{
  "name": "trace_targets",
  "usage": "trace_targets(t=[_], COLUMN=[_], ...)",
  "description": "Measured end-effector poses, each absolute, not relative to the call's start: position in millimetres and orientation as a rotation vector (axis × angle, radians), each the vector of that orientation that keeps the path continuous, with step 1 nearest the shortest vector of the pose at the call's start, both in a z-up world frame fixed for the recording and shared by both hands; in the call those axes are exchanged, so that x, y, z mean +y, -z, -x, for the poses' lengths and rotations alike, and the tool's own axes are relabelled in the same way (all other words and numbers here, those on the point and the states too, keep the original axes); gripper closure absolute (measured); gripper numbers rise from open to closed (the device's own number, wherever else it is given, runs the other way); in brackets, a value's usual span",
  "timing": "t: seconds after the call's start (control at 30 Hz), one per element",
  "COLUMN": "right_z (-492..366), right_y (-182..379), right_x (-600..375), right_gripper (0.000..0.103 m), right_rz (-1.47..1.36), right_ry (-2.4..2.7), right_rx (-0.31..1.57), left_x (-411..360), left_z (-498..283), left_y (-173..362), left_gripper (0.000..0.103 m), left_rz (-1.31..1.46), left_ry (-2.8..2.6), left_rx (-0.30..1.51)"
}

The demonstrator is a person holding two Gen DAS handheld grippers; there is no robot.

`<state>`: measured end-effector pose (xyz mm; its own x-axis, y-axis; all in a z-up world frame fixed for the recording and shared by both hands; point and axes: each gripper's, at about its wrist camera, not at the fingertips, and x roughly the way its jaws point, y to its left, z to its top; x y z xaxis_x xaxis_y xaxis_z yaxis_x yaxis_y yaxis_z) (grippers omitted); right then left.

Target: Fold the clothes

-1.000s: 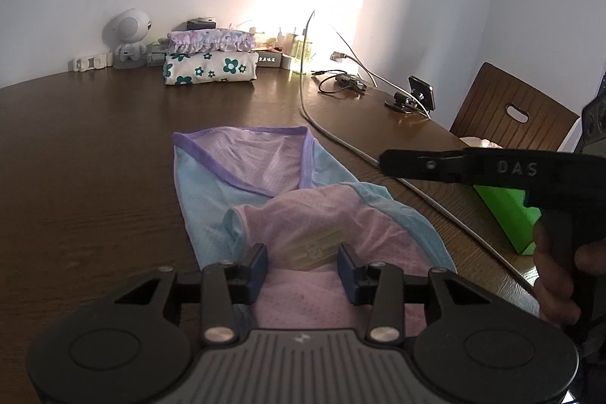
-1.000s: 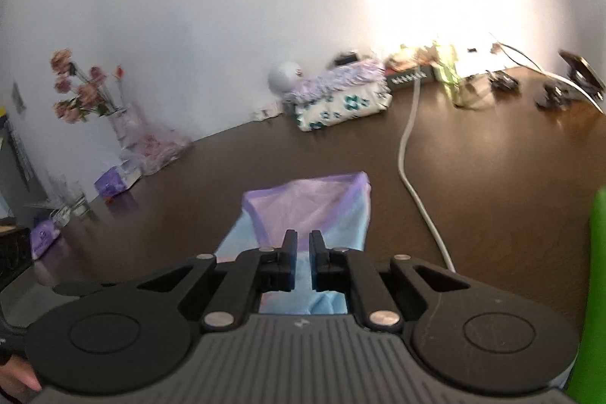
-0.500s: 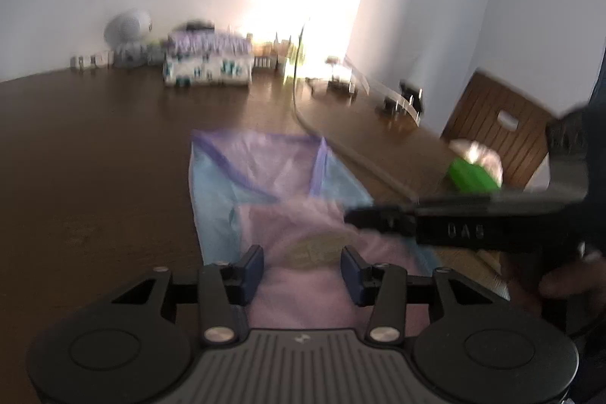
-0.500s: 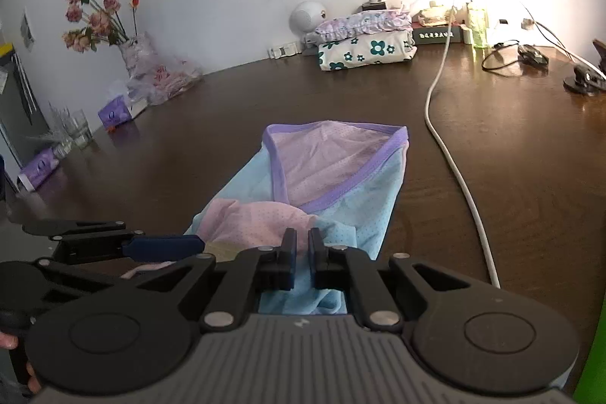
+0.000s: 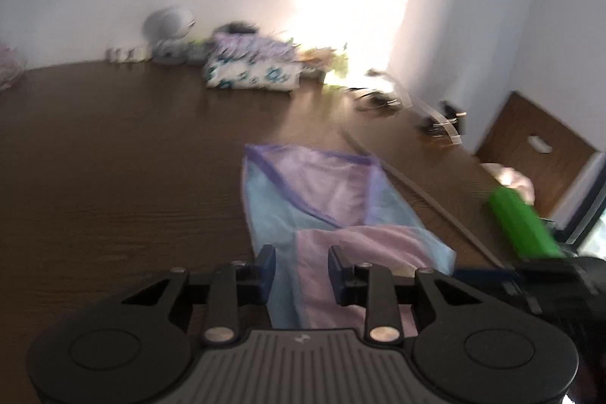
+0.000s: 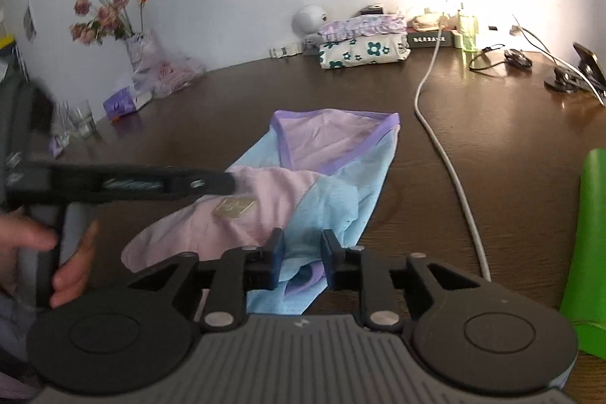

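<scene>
With the half-folded pale blue and pink mesh garment (image 6: 303, 177) lying on the dark wooden table (image 6: 492, 139), the left gripper (image 5: 302, 267) and right gripper (image 6: 302, 250) hover over its near end, both with jaws parted and empty, seemingly poised to pinch that edge for the next fold.

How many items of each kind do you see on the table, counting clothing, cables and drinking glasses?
Garments being folded: 1
Folded garments in the stack by the wall: 2
White cables crossing the table: 1
Drinking glasses: 1
Total: 5

The garment (image 6: 325, 173) is light blue and pink with purple trim on a dark brown table (image 6: 492, 146).
</scene>
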<state>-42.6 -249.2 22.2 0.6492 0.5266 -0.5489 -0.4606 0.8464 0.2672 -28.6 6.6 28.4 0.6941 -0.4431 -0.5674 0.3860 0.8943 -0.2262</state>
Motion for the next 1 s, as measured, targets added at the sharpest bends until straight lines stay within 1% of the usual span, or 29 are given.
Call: trace_targets(t=[0.1,0.23,0.4,0.47,0.53,0.6,0.63,0.67,0.7,0.77,0.87,0.93,1.0], right_z=[47.0,49.1,46.6,45.2,40.2,25.0,14.8,-2.1,-19.2,-56.0,-104.5,-124.7,-132.9], right_y=[-31.8,-27.9,-20.3,-22.0,-28.1,-41.2,-49.2,-54.0,-58.8,-57.9,-45.3,-35.5,-26.1], right_x=[-255.2,-240.3,-239.6,-243.6,-245.0,-249.8,-252.6,-253.1,-253.6,-245.2,-235.8,-232.9,-229.8], right_gripper=[0.081,0.081,0.081,0.080,0.079,0.075,0.072,0.072,0.072,0.071,0.071,0.071,0.072], right_rz=[-0.125,-0.018,0.063,0.094,0.090,0.023,-0.020,-0.057,-0.092,-0.070,-0.091,-0.110,-0.096], right_ry=[-0.617,-0.678,-0.689,-0.693,-0.712,-0.705,-0.686,-0.635,-0.583,-0.490,-0.409,-0.366,-0.347], right_rx=[0.616,0.654,0.694,0.709,0.732,0.705,0.683,0.671,0.659,0.667,0.747,0.792,0.809], left_x=[4.8,-0.3,4.1,2.5,8.8,16.0,15.1,14.3,13.4,11.8,-3.7,-11.5,-16.4], left_z=[50.6,74.3,71.7,68.3,51.8,21.2,2.7,-15.8,-34.4,-71.5,-110.7,-123.3,-130.4], left_y=[-28.8,-25.1,-17.7,-19.7,-27.4,-35.5,-36.6,-37.6,-38.7,-40.8,-37.4,-31.9,-27.5], left_gripper=[0.076,0.078,0.078,0.074,0.075,0.062,0.046,0.046,0.049,0.056,0.057,0.057,0.066], left_rz=[0.003,-0.081,0.020,0.014,0.066,0.108,0.106,0.104,0.102,0.099,0.046,0.033,0.027], left_ry=[0.507,0.524,0.532,0.538,0.559,0.533,0.508,0.483,0.459,0.410,0.353,0.332,0.315], left_rx=[0.691,0.698,0.721,0.726,0.750,0.750,0.754,0.757,0.760,0.767,0.781,0.795,0.811])
